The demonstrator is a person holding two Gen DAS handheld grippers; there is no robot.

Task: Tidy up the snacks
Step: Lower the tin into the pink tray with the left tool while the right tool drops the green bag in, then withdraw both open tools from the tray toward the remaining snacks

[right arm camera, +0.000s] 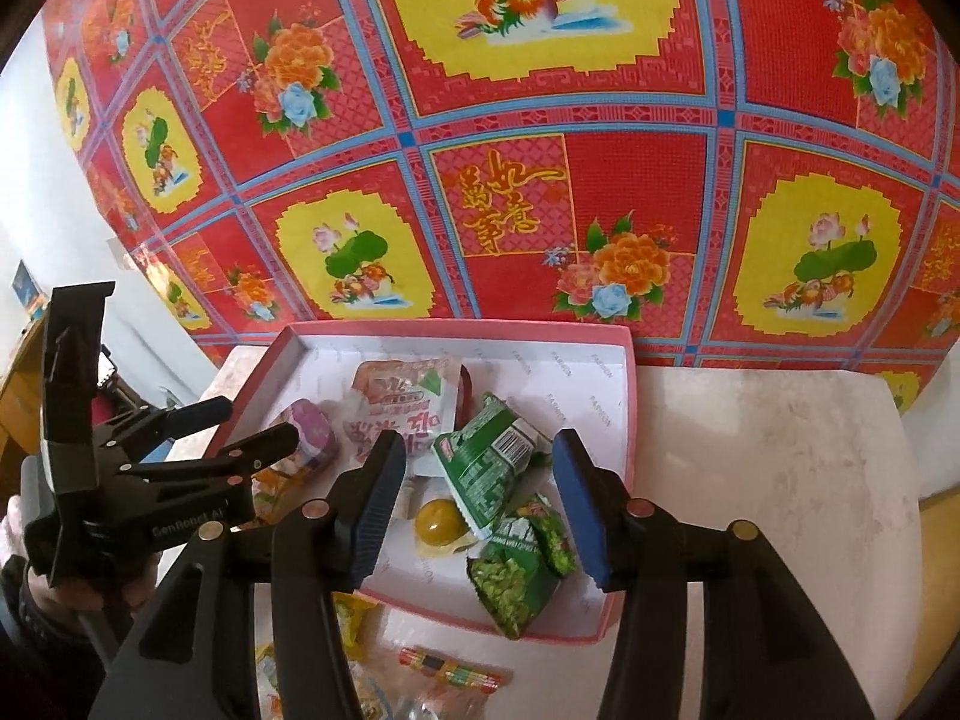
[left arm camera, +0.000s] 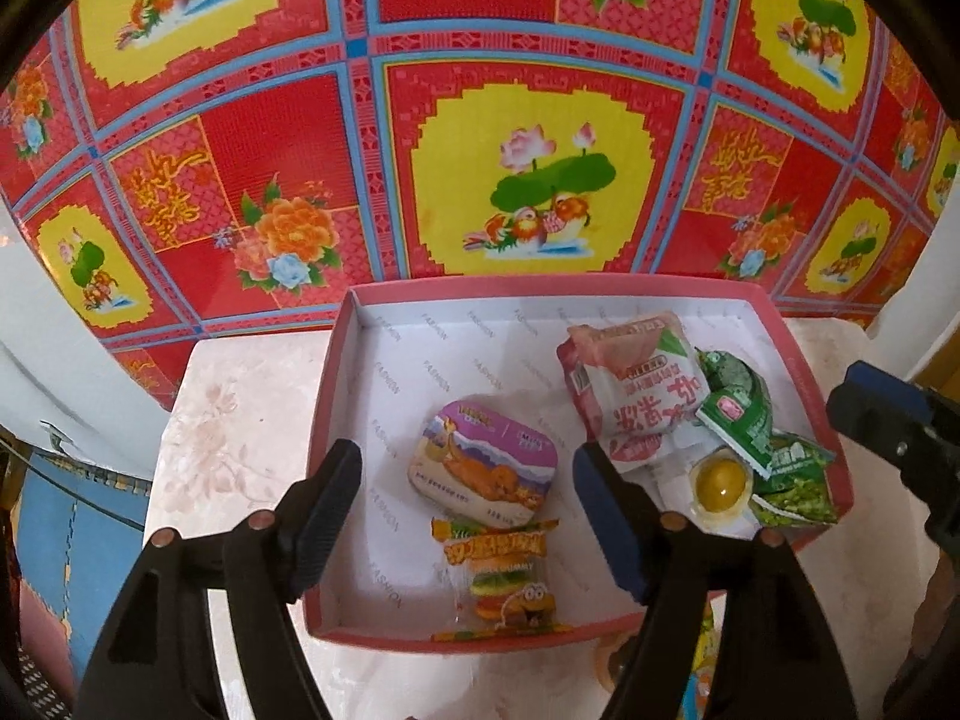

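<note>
this looks like a room in a home. a small pale table (right arm camera: 750, 450) stands right against a wall covered with a bright red and yellow sheet (left arm camera: 480, 120) showing flowers and ducks. a pink box (left arm camera: 336, 420) of snacks sits on the table. left of the table, blue floor mats (left arm camera: 78, 528) lie below it.

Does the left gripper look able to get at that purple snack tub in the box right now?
Probably yes. The left gripper hangs open right above the purple tub, which lies alone on the box floor. Only the burger gummy packet lies close in front.
</note>
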